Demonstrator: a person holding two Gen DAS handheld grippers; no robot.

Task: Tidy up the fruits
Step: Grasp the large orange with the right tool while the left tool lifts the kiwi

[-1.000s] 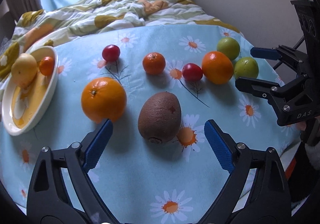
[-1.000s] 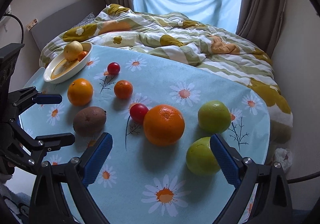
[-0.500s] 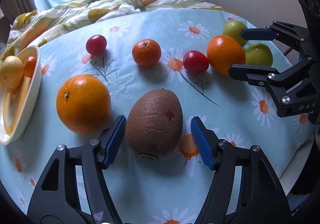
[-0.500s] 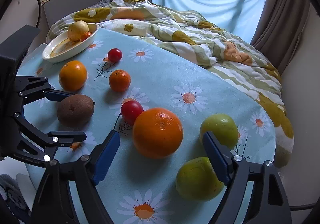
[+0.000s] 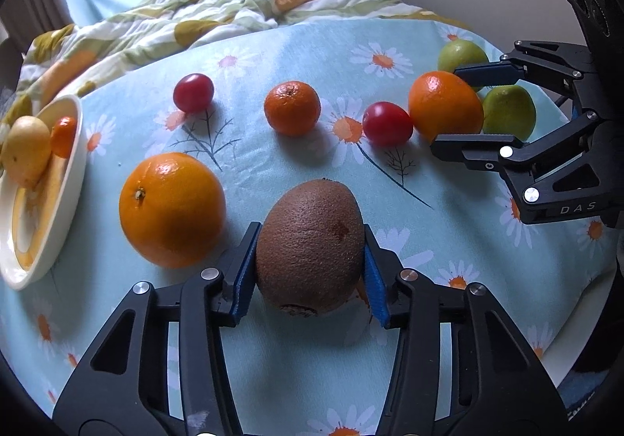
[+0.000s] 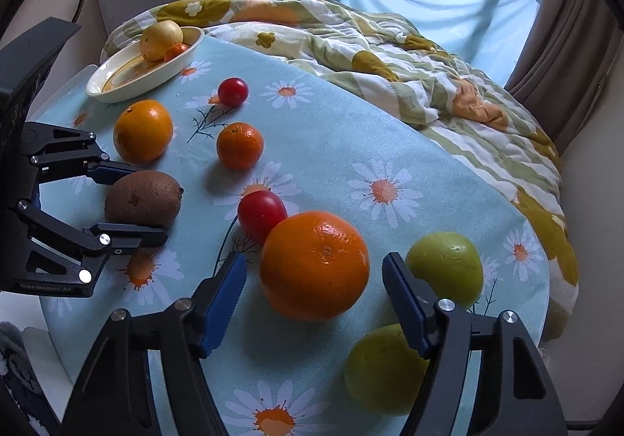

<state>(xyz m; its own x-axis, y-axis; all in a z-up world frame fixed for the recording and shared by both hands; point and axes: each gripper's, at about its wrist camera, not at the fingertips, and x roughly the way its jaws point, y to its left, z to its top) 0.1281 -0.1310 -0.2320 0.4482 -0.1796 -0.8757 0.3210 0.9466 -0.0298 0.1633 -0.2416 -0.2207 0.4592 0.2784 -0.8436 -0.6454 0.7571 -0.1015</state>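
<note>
On the daisy tablecloth lies a brown kiwi (image 5: 312, 249), and my left gripper (image 5: 310, 241) is closing on it, both blue pads against its sides. The right wrist view shows the same grip, left gripper (image 6: 136, 202) around the kiwi (image 6: 144, 198). My right gripper (image 6: 316, 260) straddles a large orange (image 6: 314, 264); its jaws are closing, with small gaps still on both sides. A cream plate (image 5: 74, 171) at the left holds a yellow fruit (image 5: 25, 149) and a small orange fruit (image 5: 64, 135).
Loose on the cloth are a second large orange (image 5: 171, 210), a tangerine (image 5: 292, 106), two red tomatoes (image 5: 193, 93) (image 5: 386, 123) and two green fruits (image 6: 444, 264) (image 6: 384, 369). A rumpled quilt (image 6: 351, 38) borders the far side.
The left jaws came down around the kiwi and closed until the pads met it. The right jaws narrowed around the large orange as that gripper moved in closer.
</note>
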